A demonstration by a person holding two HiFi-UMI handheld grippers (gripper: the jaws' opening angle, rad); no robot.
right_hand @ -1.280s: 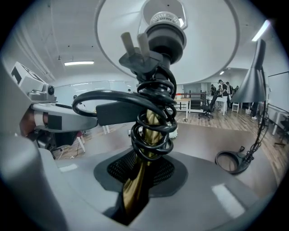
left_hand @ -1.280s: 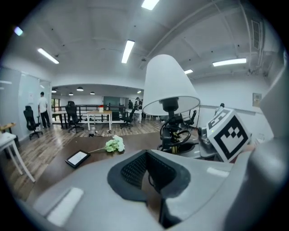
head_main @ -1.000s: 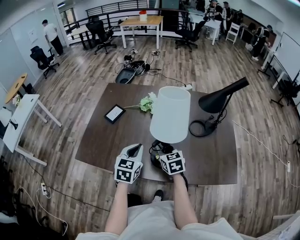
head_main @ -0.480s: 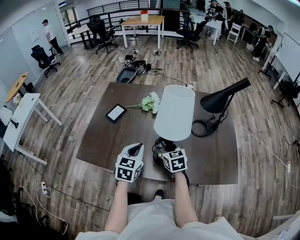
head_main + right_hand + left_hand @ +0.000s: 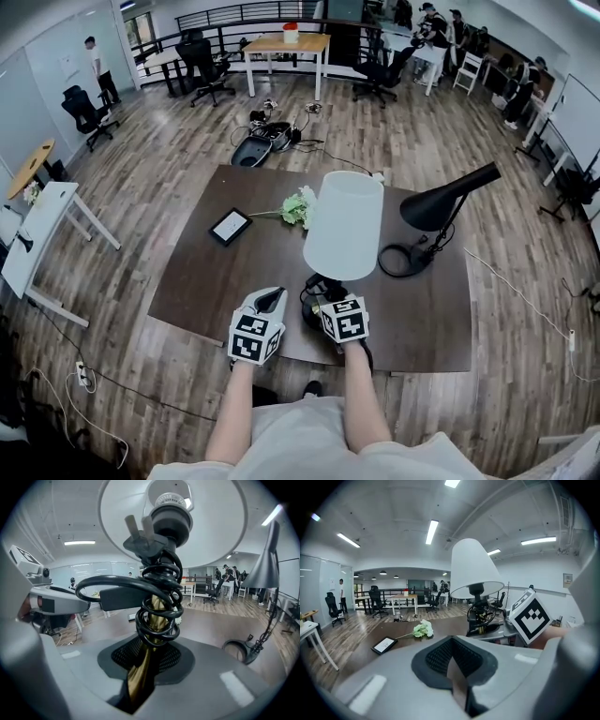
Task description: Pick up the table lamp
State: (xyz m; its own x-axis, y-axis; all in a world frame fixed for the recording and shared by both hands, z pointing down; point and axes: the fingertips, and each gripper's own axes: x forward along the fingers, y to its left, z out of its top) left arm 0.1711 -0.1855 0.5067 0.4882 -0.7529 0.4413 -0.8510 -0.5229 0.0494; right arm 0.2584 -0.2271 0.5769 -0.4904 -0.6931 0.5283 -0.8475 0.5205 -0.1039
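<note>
The table lamp has a white shade (image 5: pixel 343 227), a brass stem (image 5: pixel 151 616) and a black cord coiled round the stem. It stands upright near the front edge of the dark table (image 5: pixel 202 286). My right gripper (image 5: pixel 329 300) is shut on the brass stem low down, just under the coil (image 5: pixel 143 679). The lamp's dark base is mostly hidden behind that gripper, so I cannot tell if it touches the table. To the left of the lamp, my left gripper (image 5: pixel 269 300) is shut with nothing in it (image 5: pixel 457 670). From there the shade (image 5: pixel 476 569) shows at the right.
A black desk lamp (image 5: pixel 441 202) with its looped cord stands at the table's right. A tablet (image 5: pixel 229 226) and a bunch of pale flowers (image 5: pixel 296 205) lie further back on the left. Office chairs, other tables and people stand around the room.
The lamp in my right gripper swayed a little to the right and came back left. Both grippers have hardly moved.
</note>
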